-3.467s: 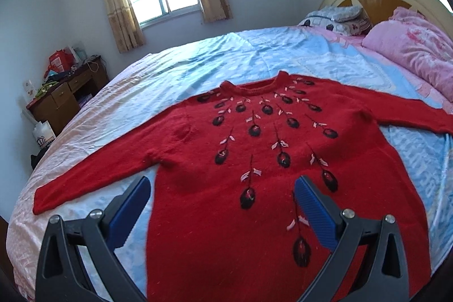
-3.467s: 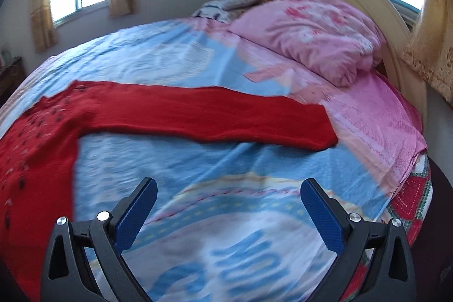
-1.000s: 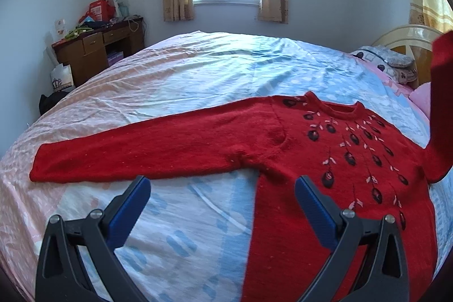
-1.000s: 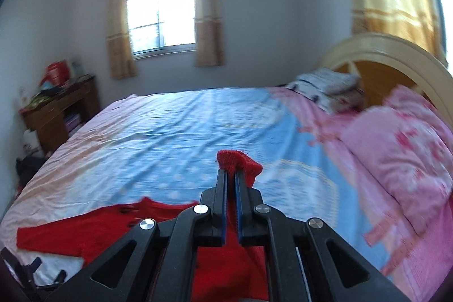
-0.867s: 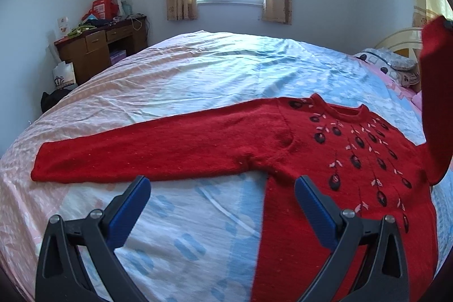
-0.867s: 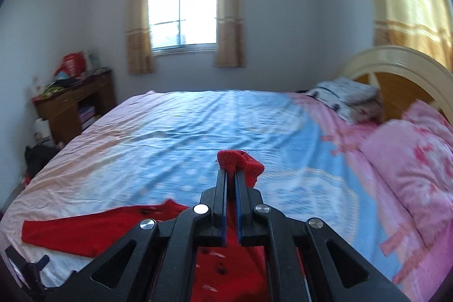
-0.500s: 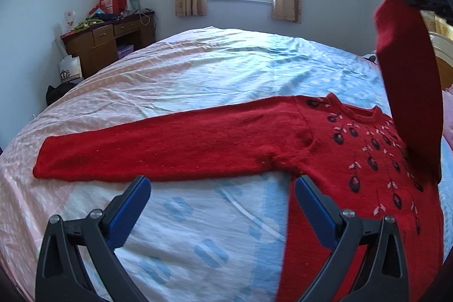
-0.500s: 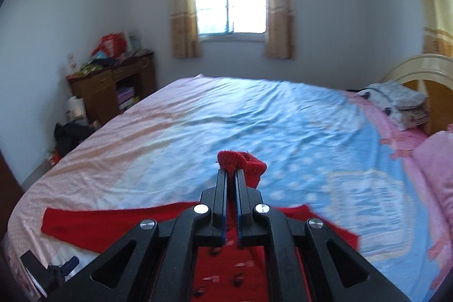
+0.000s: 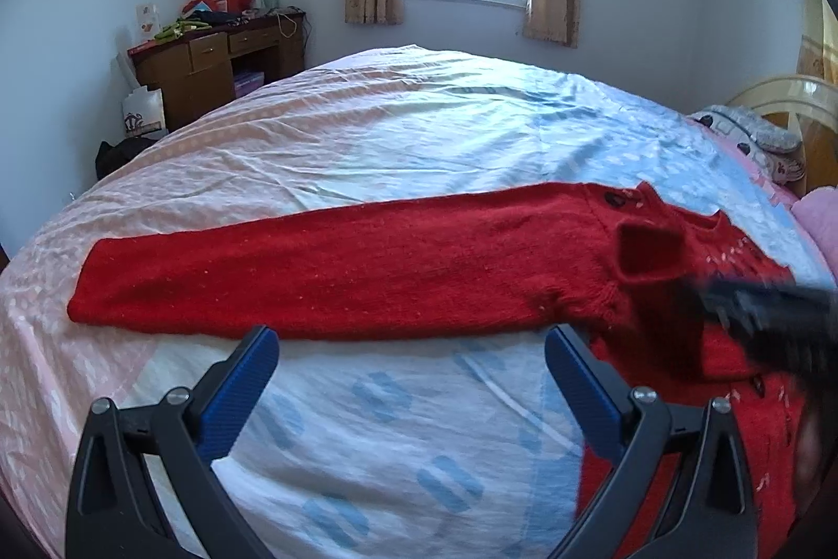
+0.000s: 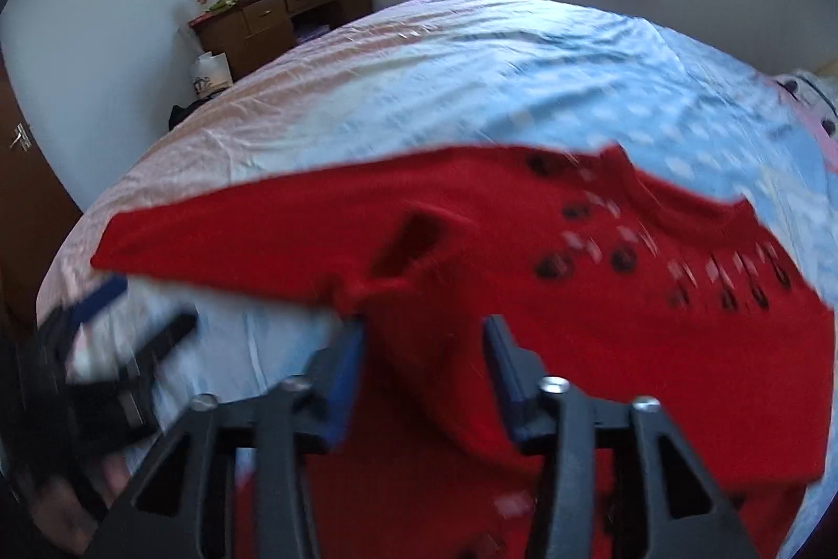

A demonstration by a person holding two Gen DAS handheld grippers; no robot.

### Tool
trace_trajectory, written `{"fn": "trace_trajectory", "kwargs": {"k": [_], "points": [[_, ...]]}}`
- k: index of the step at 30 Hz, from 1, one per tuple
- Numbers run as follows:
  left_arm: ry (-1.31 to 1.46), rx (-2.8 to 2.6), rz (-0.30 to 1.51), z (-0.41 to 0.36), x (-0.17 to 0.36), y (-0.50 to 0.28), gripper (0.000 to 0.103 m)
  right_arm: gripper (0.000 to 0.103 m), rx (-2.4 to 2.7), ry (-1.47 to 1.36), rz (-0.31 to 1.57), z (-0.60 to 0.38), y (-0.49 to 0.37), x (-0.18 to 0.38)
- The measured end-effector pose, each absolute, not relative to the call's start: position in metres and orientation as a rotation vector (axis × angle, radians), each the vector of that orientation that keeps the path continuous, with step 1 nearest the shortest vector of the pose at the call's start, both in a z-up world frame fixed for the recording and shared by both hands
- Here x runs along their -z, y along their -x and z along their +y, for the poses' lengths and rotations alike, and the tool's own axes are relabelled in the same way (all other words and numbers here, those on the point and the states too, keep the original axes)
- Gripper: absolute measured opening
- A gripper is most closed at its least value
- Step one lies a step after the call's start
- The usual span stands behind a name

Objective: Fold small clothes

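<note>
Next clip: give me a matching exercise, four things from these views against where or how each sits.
Things:
1. left claw
2. right claw
3. outstretched sleeve
4. wooden desk

States:
A. against the wall, cluttered on top
B. flat on the bed sheet
C. open above the sweater's body
D. open over bare sheet, near the sleeve

Pairs: 1-D, 2-C, 3-B, 4-A

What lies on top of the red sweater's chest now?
The folded-over sleeve lies across the chest of the red sweater, its open cuff facing up, between the open right gripper fingers. It covers part of the dark pattern; what is beneath cannot be seen.
</note>
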State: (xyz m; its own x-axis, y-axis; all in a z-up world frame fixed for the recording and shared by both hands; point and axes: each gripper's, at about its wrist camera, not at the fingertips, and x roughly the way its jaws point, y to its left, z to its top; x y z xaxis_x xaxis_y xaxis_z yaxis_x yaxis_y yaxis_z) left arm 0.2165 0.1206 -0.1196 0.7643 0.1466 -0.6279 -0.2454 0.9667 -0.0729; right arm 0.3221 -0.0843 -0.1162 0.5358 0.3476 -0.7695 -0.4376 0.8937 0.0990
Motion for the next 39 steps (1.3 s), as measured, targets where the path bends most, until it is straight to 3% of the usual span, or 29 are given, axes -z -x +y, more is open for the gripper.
{"fn": "trace_trajectory", "kwargs": {"k": [11,14,15,16,18,21,22,27,29,39], "points": [[0.224,0.061,0.714,0.087,0.107,-0.248,0.101,0.054,-0.294,0.141,0.857,-0.179,-0.294,0.126],[0.144,0.088,0.748,0.069,0.112,-0.281,0.090,0.055,-0.315,0.119,0.855,-0.182,-0.286,0.132],[0.129,0.102,0.770,0.065,0.117,-0.289,0.080,0.055,-0.316,0.113,0.858,-0.184,-0.283,0.134],[0.108,0.097,0.801,0.059,0.124,-0.301,0.064,0.055,-0.315,0.109,0.858,-0.185,-0.282,0.137],[0.089,0.099,0.858,0.050,0.137,-0.315,0.052,0.055,-0.316,0.104,0.857,-0.189,-0.277,0.142],[0.095,0.113,0.913,0.040,0.153,-0.327,0.020,0.055,-0.293,0.118,0.858,-0.201,-0.277,0.149],[0.101,0.114,0.900,0.038,0.152,-0.326,0.014,0.055,-0.283,0.118,0.857,-0.205,-0.277,0.149],[0.120,0.099,0.790,0.042,0.131,-0.305,0.011,0.057,-0.240,0.060,0.837,-0.233,-0.271,0.148],[0.128,0.094,0.780,0.047,0.128,-0.303,0.010,0.064,-0.231,0.038,0.840,-0.241,-0.270,0.151],[0.097,-0.008,0.794,0.061,0.151,-0.294,0.009,0.064,-0.219,0.058,0.790,-0.250,-0.282,0.127]]}}
